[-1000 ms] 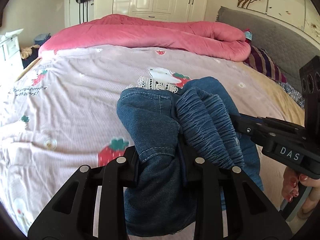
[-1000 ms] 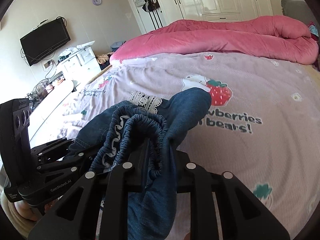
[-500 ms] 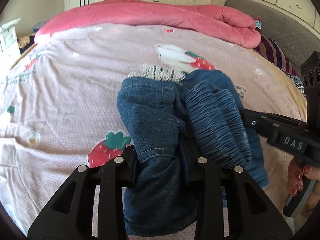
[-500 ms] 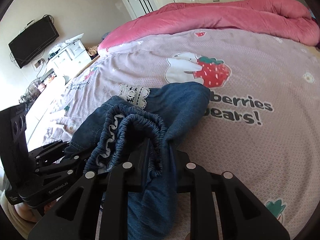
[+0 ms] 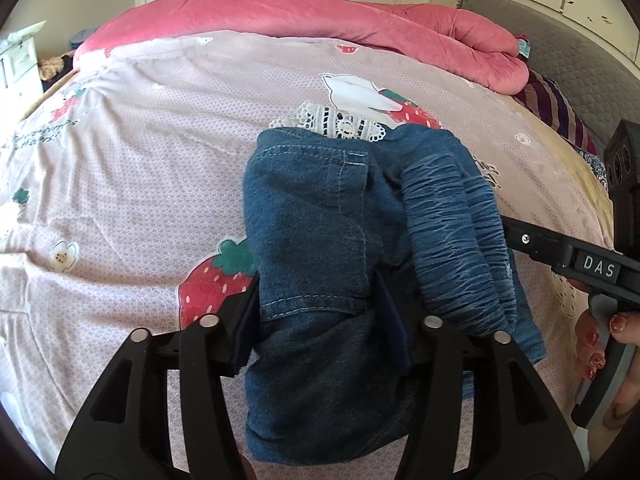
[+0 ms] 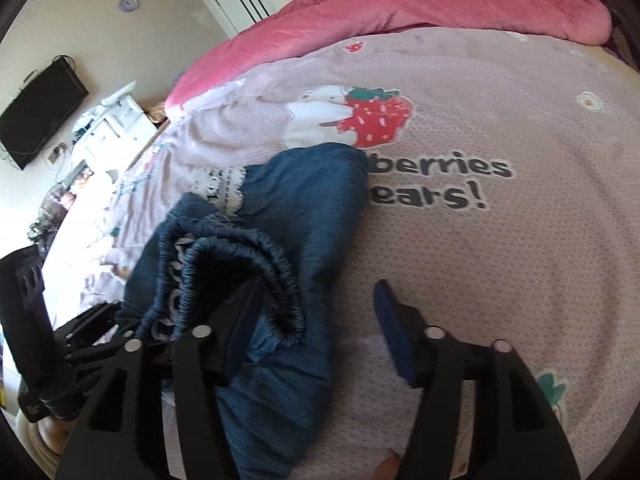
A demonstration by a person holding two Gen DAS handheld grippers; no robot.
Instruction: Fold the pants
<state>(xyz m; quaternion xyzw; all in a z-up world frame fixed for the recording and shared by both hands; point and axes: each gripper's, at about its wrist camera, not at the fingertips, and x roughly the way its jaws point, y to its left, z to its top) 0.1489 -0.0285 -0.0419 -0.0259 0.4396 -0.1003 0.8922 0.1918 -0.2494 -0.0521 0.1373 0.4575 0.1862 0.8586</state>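
Note:
The blue denim pants (image 5: pixel 312 232) with a gathered elastic waistband (image 5: pixel 452 240) and white lace trim (image 5: pixel 340 122) lie bunched on the pink strawberry-print bedsheet (image 5: pixel 140 168). My left gripper (image 5: pixel 320 320) is shut on a fold of the denim beside the waistband. In the right wrist view the pants (image 6: pixel 304 216) lie to the left. My right gripper (image 6: pixel 316 312) is open; its left finger (image 6: pixel 236 320) lies against the waistband (image 6: pixel 248 256), its right finger (image 6: pixel 396 336) is over bare sheet. The right gripper also shows in the left wrist view (image 5: pixel 560 256).
A rolled pink duvet (image 5: pixel 320 12) lies across the far side of the bed. A grey headboard (image 5: pixel 580 48) and a striped pillow (image 5: pixel 556 108) are at the right. A white dresser (image 6: pixel 112 128) and wall TV (image 6: pixel 36 108) stand beyond the bed's left edge.
My right gripper has opened and let go of the waistband. Both grippers have come lower and the pants now rest on the sheet. My left gripper still holds the denim.

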